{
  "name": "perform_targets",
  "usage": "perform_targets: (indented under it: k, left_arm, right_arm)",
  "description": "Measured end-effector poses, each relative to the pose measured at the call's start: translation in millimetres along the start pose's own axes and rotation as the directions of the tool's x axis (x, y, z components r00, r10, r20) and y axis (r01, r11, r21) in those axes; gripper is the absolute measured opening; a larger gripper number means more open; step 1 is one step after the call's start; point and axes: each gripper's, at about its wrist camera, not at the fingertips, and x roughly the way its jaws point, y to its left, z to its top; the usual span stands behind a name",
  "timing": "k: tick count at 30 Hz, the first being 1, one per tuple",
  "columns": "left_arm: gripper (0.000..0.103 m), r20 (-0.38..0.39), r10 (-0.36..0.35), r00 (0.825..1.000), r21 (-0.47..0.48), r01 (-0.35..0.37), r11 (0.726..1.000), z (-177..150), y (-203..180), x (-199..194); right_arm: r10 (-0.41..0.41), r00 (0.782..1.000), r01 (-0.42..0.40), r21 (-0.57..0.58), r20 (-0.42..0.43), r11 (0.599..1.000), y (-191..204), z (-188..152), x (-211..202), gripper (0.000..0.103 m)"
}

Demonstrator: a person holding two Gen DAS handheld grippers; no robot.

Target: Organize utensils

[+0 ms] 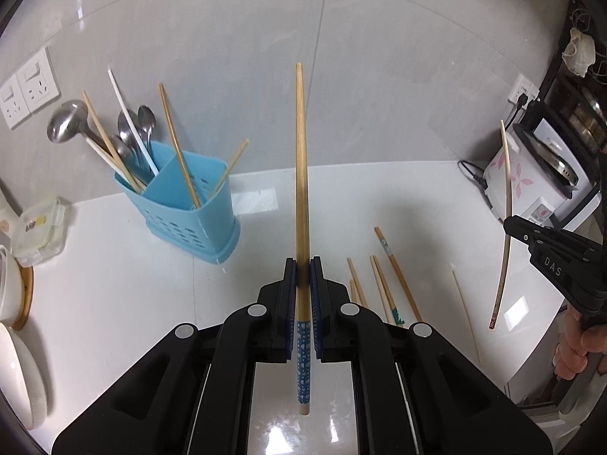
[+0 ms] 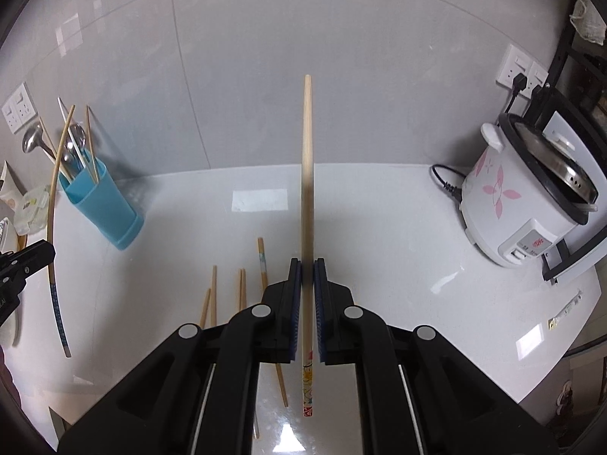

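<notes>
The blue-handled chopstick (image 1: pixel 301 197) stands upright, clenched between the jaws of the left gripper (image 1: pixel 302 278), thin tip up, above the desk (image 1: pixel 114 303). The right gripper (image 2: pixel 307 278) grasps a floral-handled chopstick (image 2: pixel 307 189) the same way. Both hang in the air, well apart from the blue caddy (image 1: pixel 189 204), which stands at the back left and already carries spoons and chopsticks. More loose chopsticks (image 1: pixel 379 284) lie on the desk between the two grippers.

The step in hand looks like delivery to the caddy. To do it well, carry each stick over the chopstick compartment, keep it near vertical, lower the bottom end past the sticks leaning there, then let go. Take one gripper at a time so that the two do not collide.
</notes>
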Motion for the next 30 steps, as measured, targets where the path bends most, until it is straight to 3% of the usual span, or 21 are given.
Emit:
perform_targets:
  k: [14, 30]
  left_arm:
    - [0.007, 0.116, -0.003, 0.993, 0.000, 0.003, 1.000, 38.4, 19.4, -18.1]
    - [0.007, 0.205, -0.002, 0.979, -0.057, 0.014, 0.998, 78.7, 59.9, -15.7]
  right_arm:
    - [0.023, 0.995, -0.022, -0.011, 0.098, 1.000, 23.7, 38.3, -12.5, 0.006]
    - [0.082, 0.972, -0.073, -0.047, 0.222, 0.996, 60.8, 85.9, -6.5, 0.006]
